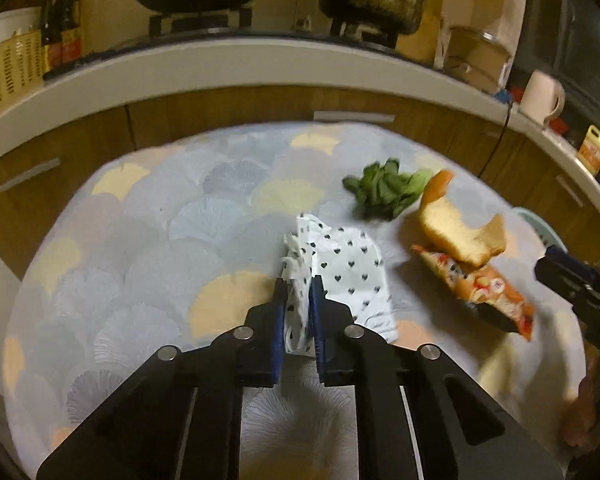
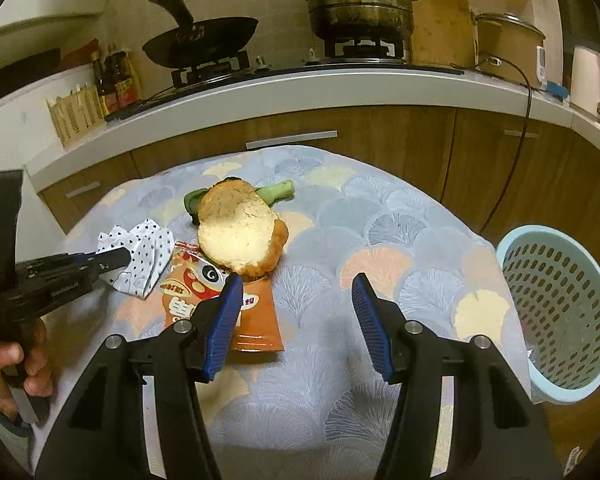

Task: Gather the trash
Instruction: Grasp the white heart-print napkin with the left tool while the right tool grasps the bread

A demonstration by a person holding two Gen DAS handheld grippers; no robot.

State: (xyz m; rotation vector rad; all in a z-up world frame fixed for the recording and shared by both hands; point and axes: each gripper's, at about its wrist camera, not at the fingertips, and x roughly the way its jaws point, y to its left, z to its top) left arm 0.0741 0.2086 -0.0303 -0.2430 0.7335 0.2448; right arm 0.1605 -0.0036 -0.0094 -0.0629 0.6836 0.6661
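Your left gripper point(image 1: 298, 280) is pinching the heart-print paper point(image 1: 340, 268) near the table's point(image 1: 140, 216) front edge, pads clamped on one crumpled fold, so it's risking tearing or slipping as you lift. Your right gripper point(image 2: 296, 280) is hanging half open, empty, over the snack wrapper point(image 2: 204, 292). The basket point(image 2: 560, 308) is waiting off the right edge.

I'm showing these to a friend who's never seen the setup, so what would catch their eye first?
Probably the bread slice mid-table, lying on an orange snack bag with greens behind it. Next, the left hand-held gripper pinching a heart-print napkin on the tablecloth. The right hand-held gripper hangs open over the cloth, and a pale blue basket waits at the table's right edge.
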